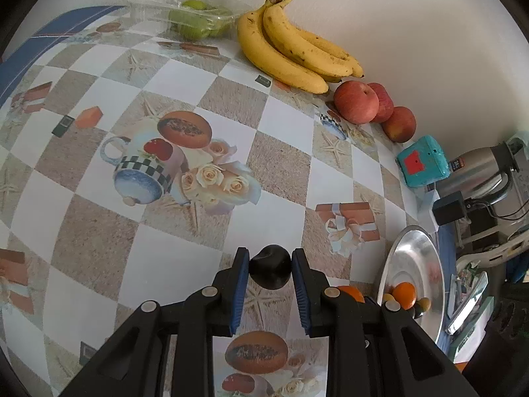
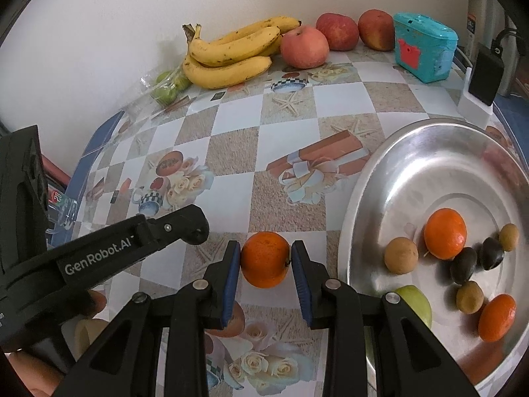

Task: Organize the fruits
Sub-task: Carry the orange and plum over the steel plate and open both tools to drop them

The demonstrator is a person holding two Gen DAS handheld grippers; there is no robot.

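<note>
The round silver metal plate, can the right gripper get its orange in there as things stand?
Probably yes. The right gripper, shut on the orange, sits just beside the round silver metal plate, with nothing between them and bare space among the fruit.

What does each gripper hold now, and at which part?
The left gripper holds a small dark fruit by its two sides. The right gripper holds an orange, also by its sides.

Left gripper (image 1: 270, 273) and right gripper (image 2: 265, 259) both clamped, apparently angled downward.
</note>
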